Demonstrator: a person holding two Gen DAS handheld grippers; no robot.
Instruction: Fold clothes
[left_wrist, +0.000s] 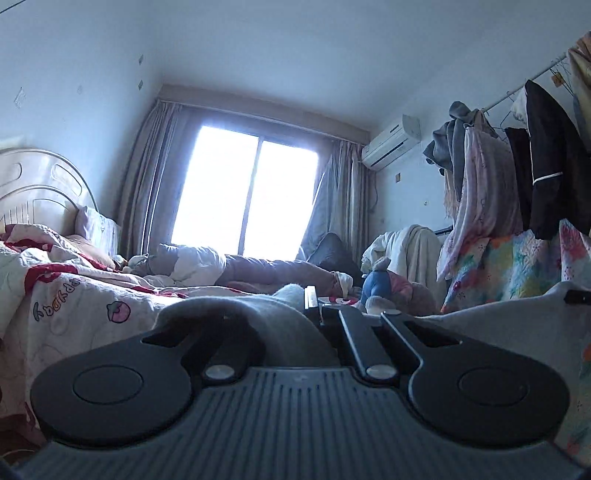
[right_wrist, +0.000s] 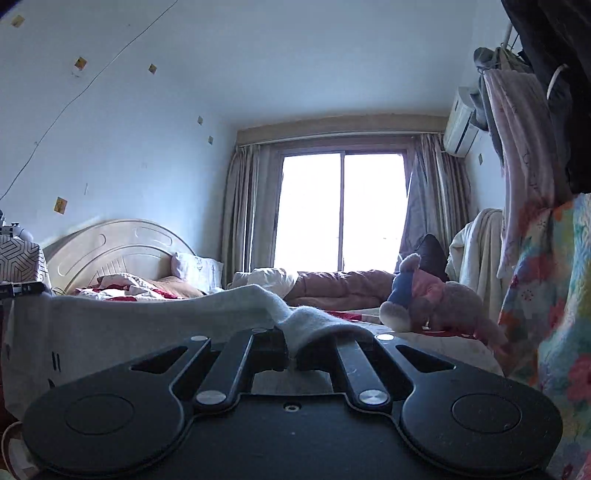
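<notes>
1. Left wrist view, left of the frame: a curved cream wooden headboard (left_wrist: 40, 184) is seen above a white quilt printed with red patches and pink strawberries (left_wrist: 74, 295).
2. Left wrist view, centre: a bright two-pane sliding window (left_wrist: 245, 192) is framed by long grey-beige curtains (left_wrist: 147, 177).
3. Left wrist view, lower centre: the left gripper (left_wrist: 314, 306) is shown with its jaws pressed together on an edge of the pale grey fleecy garment (left_wrist: 258, 314), which is draped over the black linkage and stretched away to the lower right of the frame.
4. Left wrist view, right: a white wall-mounted air conditioner (left_wrist: 391, 144) is seen beside a rail of hanging clothes (left_wrist: 535, 166).
5. Right wrist view, left of the frame: the tip of the left gripper is seen at the left edge, with the garment (right_wrist: 110, 317) spread as a taut sheet from it across the lower left.
6. Right wrist view, lower centre: the right gripper (right_wrist: 291, 350) is shown closed to a narrow gap, with a fold of the garment pinched between its jaws.
7. Right wrist view, centre right: a grey plush toy dressed in blue and pink (right_wrist: 424, 295) is seen lying on the bed.
8. Right wrist view, right edge: a floral multicoloured quilted cloth (right_wrist: 546, 295) is seen hanging.
</notes>
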